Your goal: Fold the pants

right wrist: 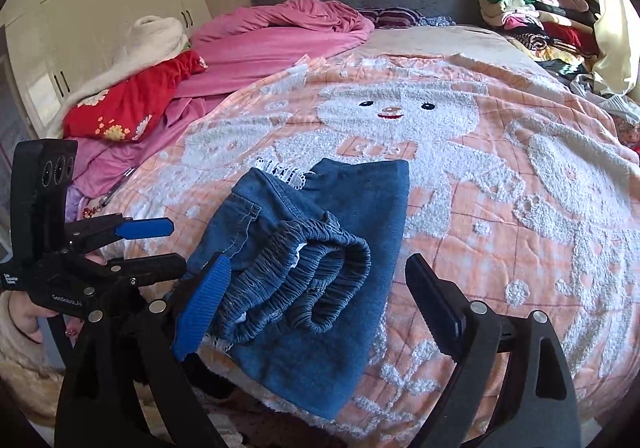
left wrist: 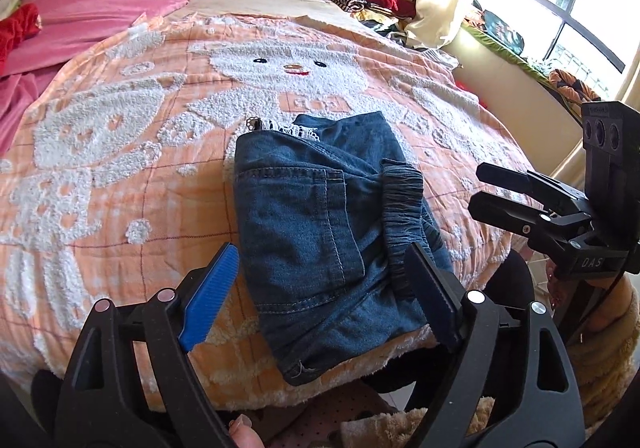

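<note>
Both grippers spread wide, left gripper (left wrist: 320,296) and right gripper (right wrist: 320,296), holding nothing. Folded denim pants (left wrist: 320,232) near bedspread (left wrist: 120,208) edge. Better to press elastic waistband (right wrist: 304,280) flat.

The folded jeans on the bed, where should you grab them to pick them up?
Probably the bunched elastic waistband of the jeans, coming from the near bed edge. It stands up in thick ridges on top, nearest the open right gripper, so fingers can pinch it more easily than the flat denim.

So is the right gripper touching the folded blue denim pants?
Cannot tell. In the right wrist view the right gripper straddles the pants' waistband; its blue pad overlaps the denim, no gap shows.
</note>
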The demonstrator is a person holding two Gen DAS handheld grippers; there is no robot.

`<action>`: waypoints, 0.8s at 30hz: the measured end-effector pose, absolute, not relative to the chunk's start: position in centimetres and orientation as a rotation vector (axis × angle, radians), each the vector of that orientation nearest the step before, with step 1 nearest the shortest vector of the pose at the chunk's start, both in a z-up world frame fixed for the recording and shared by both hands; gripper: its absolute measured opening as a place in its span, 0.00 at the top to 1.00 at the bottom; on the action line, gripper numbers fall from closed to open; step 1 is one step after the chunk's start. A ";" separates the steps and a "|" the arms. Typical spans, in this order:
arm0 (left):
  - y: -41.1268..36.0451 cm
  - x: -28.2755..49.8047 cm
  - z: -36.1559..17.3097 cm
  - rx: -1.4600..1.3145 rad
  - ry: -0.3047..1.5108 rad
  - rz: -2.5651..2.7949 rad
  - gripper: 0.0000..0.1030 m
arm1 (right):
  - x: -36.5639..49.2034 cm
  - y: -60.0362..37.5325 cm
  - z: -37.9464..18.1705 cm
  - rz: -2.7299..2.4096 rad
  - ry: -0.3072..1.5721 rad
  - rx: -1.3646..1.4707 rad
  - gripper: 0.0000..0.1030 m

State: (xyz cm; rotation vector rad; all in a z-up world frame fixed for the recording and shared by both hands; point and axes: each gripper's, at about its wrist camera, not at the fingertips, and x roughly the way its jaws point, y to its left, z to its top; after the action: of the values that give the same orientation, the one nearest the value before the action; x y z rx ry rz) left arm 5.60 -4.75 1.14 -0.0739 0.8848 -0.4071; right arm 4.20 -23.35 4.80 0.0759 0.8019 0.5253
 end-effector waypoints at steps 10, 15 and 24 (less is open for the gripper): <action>-4.8 7.2 -0.2 -0.077 0.909 -0.388 0.23 | 4.0 -23.9 2.8 0.494 0.857 0.093 0.14; -4.4 8.9 -1.4 -0.146 0.934 -0.398 0.20 | 4.1 -23.8 0.8 0.516 0.917 0.117 0.14; -3.6 13.1 -3.5 -0.284 0.998 -0.438 0.20 | 5.1 -23.0 -2.1 0.601 0.974 0.208 0.14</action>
State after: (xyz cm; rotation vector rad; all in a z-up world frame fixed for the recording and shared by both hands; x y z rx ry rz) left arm 13.06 -3.58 -3.47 -0.2842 0.9982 -0.4377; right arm 5.06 -23.00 -2.09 0.2081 0.9736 0.6011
